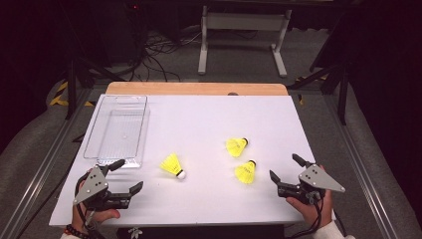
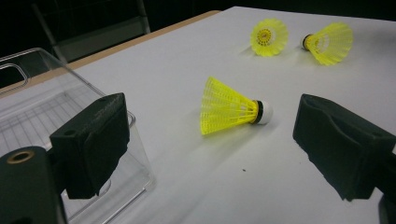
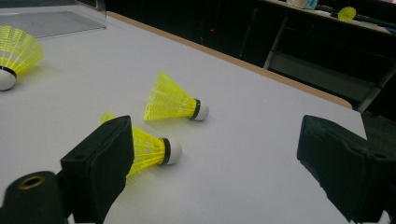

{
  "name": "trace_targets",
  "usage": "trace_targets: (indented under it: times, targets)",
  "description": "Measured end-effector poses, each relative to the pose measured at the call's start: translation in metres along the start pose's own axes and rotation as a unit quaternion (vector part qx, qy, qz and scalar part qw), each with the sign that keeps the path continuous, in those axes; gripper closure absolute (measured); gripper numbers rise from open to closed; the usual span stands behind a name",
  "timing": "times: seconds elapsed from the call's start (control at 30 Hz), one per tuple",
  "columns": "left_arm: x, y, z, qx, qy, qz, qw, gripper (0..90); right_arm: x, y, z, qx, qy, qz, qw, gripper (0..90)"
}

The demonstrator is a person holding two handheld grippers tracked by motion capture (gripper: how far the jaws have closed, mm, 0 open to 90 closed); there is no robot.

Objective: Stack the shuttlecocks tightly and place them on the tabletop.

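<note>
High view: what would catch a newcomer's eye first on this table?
Three bright yellow shuttlecocks lie on the white table: the left shuttlecock near the middle, the far shuttlecock and the near shuttlecock to its right. A clear plastic bin sits empty at the far left. The left gripper and right gripper rest open at the near corners.

Glossy clear plastic tray (image 1: 117,128), yellow mesh plastic shuttlecocks (image 1: 172,165), matt white table (image 1: 199,119)

left gripper (image 1: 127,175): jaws wide apart, nothing between, held low in the person's left hand (image 1: 94,211) | right gripper (image 1: 284,168): jaws spread, nothing between, right hand (image 1: 311,206) gripping behind
</note>
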State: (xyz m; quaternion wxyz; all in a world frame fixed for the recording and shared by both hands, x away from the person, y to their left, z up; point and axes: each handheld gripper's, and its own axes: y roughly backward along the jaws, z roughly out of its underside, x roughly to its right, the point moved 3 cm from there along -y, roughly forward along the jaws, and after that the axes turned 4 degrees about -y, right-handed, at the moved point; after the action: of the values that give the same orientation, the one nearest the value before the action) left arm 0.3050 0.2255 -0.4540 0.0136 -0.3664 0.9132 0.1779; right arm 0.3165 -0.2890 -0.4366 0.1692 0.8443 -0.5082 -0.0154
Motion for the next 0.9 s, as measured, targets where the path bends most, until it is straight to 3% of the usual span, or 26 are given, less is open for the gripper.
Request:
trace_targets:
  times: [0.4, 0.53, 0.67, 0.77, 0.87, 0.9]
  targets:
    - [0.004, -0.007, -0.002, -0.017, -0.006, 0.008, 0.9998, 15.5, 0.002, 0.002, 0.001, -0.002, -0.003, -0.002, 1.0, 11.8]
    - [0.007, -0.011, -0.005, -0.017, -0.007, 0.031, 0.9993, 15.6, 0.0, 0.002, 0.002, -0.006, -0.001, -0.005, 1.0, 11.8]
    - [0.009, -0.024, -0.01, -0.037, -0.012, 0.069, 0.9969, 16.1, -0.002, 0.002, 0.001, -0.009, 0.002, -0.005, 0.9999, 11.8]
    - [0.01, -0.037, -0.016, -0.053, -0.019, 0.081, 0.9951, 16.1, -0.005, 0.001, 0.003, -0.016, 0.005, -0.009, 0.9998, 11.8]
    - [0.009, -0.046, -0.02, -0.062, -0.015, 0.085, 0.9943, 16.0, -0.005, 0.0, 0.003, -0.017, 0.006, -0.01, 0.9998, 11.8]
    - [0.008, -0.054, -0.021, -0.075, -0.011, 0.09, 0.993, 15.9, -0.005, -0.001, 0.004, -0.019, 0.006, -0.012, 0.9997, 11.8]
